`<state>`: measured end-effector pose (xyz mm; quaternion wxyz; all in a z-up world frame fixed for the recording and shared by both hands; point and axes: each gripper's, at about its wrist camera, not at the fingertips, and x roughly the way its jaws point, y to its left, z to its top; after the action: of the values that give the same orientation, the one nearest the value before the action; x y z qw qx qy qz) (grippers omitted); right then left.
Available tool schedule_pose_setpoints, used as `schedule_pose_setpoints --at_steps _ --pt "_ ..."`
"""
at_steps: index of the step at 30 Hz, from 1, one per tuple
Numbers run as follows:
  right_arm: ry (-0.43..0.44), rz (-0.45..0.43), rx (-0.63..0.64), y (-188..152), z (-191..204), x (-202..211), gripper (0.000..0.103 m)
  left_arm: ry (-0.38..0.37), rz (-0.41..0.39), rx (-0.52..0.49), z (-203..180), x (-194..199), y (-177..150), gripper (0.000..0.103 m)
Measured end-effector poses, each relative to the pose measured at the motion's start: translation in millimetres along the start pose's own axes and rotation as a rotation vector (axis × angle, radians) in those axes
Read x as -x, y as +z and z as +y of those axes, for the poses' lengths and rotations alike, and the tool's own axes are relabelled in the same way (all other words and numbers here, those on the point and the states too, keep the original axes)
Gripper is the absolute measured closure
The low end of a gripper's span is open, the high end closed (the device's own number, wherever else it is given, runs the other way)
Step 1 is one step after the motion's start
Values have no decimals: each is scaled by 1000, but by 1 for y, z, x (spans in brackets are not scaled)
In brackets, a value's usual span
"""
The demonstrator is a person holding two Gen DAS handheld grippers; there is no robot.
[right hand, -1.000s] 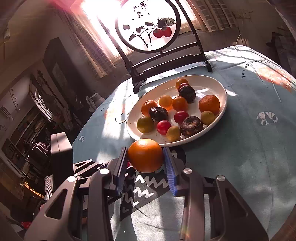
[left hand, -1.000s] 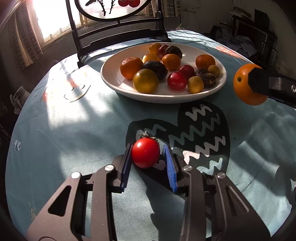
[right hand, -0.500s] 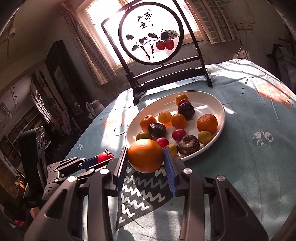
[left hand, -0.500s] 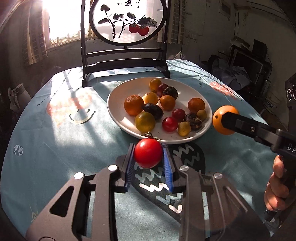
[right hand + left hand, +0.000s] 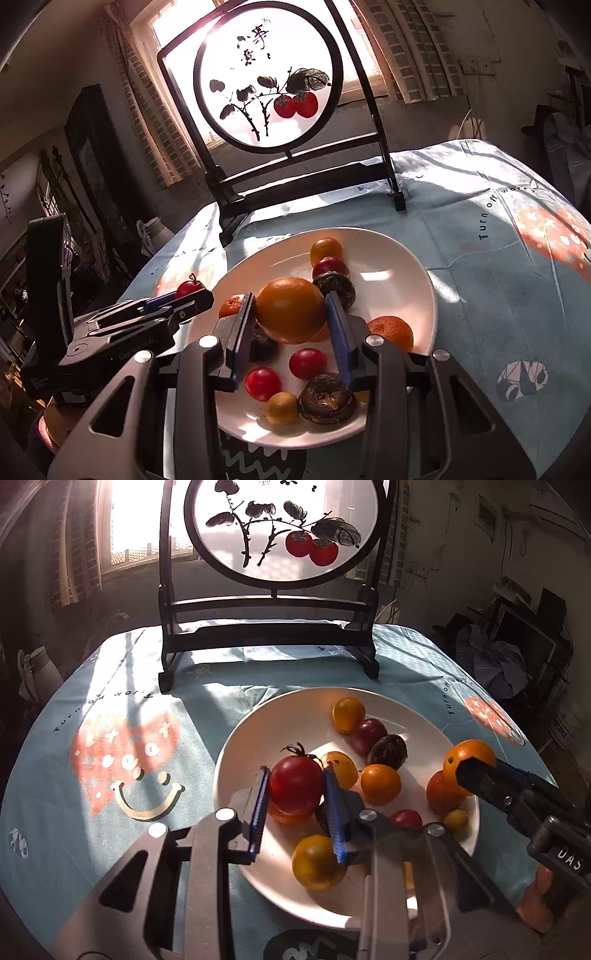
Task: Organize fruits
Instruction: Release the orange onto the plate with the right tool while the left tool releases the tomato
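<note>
The left gripper (image 5: pixel 297 794) is clamped on a red tomato (image 5: pixel 295 783), its blue pads pressed against both sides, the green stem pointing up at 12 o'clock. It holds the tomato above the white plate (image 5: pixel 295 716), over the plate's 9 o'clock half. The right gripper (image 5: pixel 291 325) is closed around an orange (image 5: pixel 290 310), a wider grip, and also hangs over the plate, nearer its middle in the right wrist view.

In the left wrist view the right gripper reaches in from 3 o'clock with the orange at its tip; its body carries the letters "DAS", cut off at the frame edge. In the right wrist view the left gripper comes in from 9 o'clock, and faint writing on it reads roughly "GenRobot.AI".

On the plate lie small yellow, orange and red fruits and some dark wrinkled ones (image 5: pixel 327 398). The plate rests on a light blue tablecloth (image 5: pixel 110 686) printed with a red heart and a smile at 9 o'clock and the words "Turn off worry" at 2 o'clock.

At 12 o'clock behind the plate stands a round painted screen (image 5: pixel 266 81) in a dark frame, showing two red fruits on a branch and brushed Chinese characters I cannot read.
</note>
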<state>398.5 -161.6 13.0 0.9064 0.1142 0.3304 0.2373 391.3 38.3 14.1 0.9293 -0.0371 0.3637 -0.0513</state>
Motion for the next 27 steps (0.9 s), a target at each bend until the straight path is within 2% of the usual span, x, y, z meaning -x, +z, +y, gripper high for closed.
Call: schedule_pose_setpoints --at_steps 7,8,10,12,13,14,16,19,21,22,23,27 --pt "-27 27 32 6 -11 -29 64 10 30 3 -2 -34 14 73" --pt "-33 33 41 5 -11 -31 64 24 25 -1 -2 -35 14 70" --pt "-44 42 56 5 -10 -32 64 56 5 -6 -4 -32 13 44" --pt "-50 37 63 6 -9 -29 57 80 -15 -8 -5 -24 14 34" --pt "-55 26 65 7 -8 -25 49 91 -24 -11 -6 -20 15 29" --pt "-59 11 69 8 -6 -20 46 102 -36 -14 -7 -13 16 26" --pt "-58 -23 85 12 -1 -6 38 122 -70 -19 -9 2 17 13" --pt "-36 -52 98 15 5 15 38 147 -124 -20 -12 29 16 2" --pt "-19 -33 96 13 8 26 35 135 -138 -21 -13 46 11 2" --pt "-13 -20 95 10 8 31 23 127 -134 -24 -14 52 7 2" --pt "-8 -10 98 7 9 36 4 122 -125 -29 -15 59 4 2" --pt "-10 -28 163 -17 17 65 1 143 -96 -75 -22 81 -23 2"
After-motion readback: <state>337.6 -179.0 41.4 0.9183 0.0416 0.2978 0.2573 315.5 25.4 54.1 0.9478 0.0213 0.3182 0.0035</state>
